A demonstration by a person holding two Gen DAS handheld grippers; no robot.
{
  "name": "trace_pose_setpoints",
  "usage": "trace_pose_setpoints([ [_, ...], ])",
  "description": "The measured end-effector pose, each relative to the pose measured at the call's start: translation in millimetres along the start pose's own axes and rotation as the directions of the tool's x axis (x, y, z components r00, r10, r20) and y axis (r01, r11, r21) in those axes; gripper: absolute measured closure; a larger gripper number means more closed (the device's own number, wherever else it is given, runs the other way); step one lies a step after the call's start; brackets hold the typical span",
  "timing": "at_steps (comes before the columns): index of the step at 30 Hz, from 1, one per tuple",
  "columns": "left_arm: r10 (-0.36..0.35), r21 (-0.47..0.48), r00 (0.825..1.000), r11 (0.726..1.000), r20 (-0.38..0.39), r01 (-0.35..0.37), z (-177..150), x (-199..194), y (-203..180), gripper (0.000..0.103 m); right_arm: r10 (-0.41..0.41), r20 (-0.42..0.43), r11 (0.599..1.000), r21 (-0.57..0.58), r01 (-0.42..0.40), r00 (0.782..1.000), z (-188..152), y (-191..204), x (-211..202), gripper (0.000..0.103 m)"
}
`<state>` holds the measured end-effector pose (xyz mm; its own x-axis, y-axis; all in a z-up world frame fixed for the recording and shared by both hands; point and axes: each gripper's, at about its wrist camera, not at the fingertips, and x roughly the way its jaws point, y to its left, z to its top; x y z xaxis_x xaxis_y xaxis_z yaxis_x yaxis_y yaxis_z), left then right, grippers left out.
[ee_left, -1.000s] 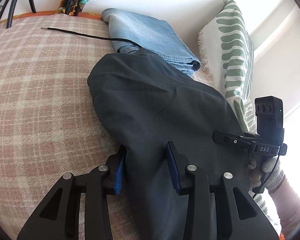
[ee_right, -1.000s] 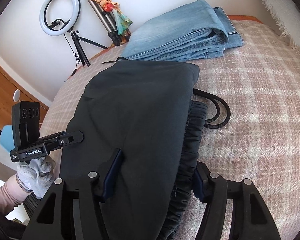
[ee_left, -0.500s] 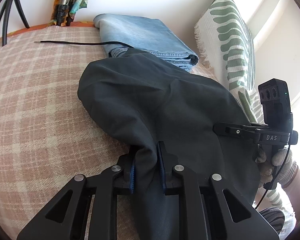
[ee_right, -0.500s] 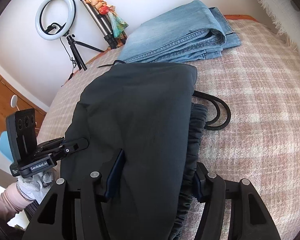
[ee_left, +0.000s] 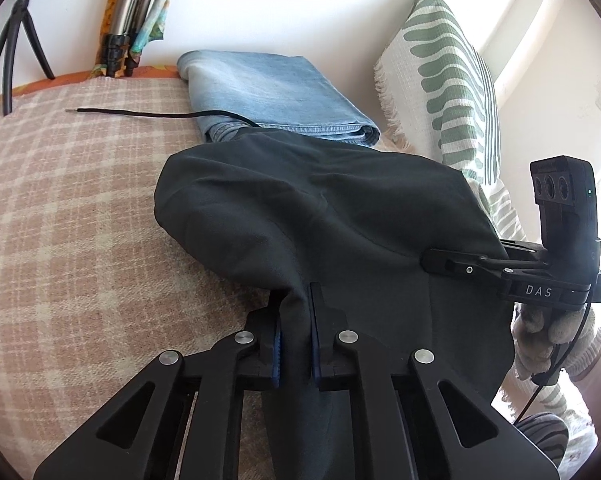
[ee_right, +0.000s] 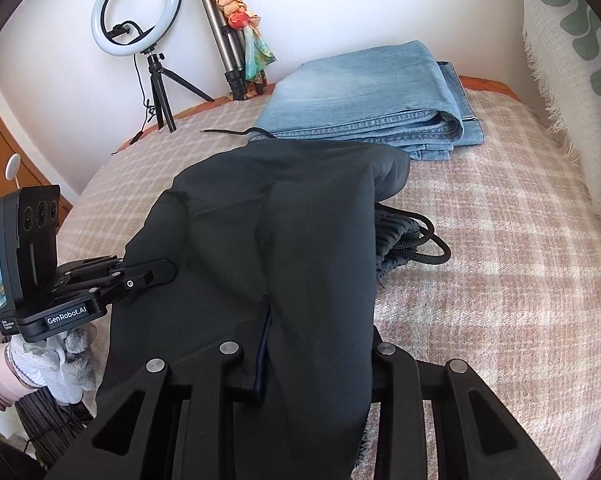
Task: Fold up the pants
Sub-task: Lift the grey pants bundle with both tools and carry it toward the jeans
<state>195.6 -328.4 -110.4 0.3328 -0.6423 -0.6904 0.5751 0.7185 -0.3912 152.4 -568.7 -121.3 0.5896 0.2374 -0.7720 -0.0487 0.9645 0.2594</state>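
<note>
Two grippers hold the dark pants (ee_left: pixel 340 216) at the bed's (ee_left: pixel 60 200) near edge: your left gripper (ee_left: pixel 294 316) and right gripper (ee_right: pixel 320 344), jaws closing on pinched fabric, ready to carry it over for a fold.

White wall (ee_right: pixel 340 8), plaid bed cover (ee_right: pixel 500 240)

Bright daylight; sharp focus; fisheye-warped edges
</note>
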Motion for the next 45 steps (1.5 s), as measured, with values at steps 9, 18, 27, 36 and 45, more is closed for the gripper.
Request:
trace_pose_setpoints([
  [9,-0.019,0.034,0.998,0.999,0.062,0.017,10.4,-28.6,-9.8,0.095,-0.038,0.076,0.998,-0.054,0.043,0.996,10.3,22.9,-34.2,0.075],
  [18,-0.040,0.073,0.990,0.997,0.137,0.030,55.7,-41.3,-21.5,0.095,-0.073,0.187,0.992,-0.087,0.091,0.980,51.1,28.6,-67.0,0.075],
  [27,0.002,0.094,0.982,0.995,0.191,-0.020,119.8,-24.3,-22.7,0.096,-0.083,0.250,0.994,-0.049,0.098,0.965,110.8,7.2,-60.6,0.075],
  [36,0.030,0.110,0.970,0.992,0.240,-0.058,187.4,4.9,-10.9,0.096,-0.097,0.283,0.991,-0.057,0.118,0.954,188.6,-18.5,-32.4,0.075],
  [45,0.080,0.101,0.974,0.989,0.211,-0.103,230.6,55.1,17.7,0.096,-0.096,0.254,0.992,-0.050,0.112,0.962,236.6,-50.9,25.4,0.075],
])
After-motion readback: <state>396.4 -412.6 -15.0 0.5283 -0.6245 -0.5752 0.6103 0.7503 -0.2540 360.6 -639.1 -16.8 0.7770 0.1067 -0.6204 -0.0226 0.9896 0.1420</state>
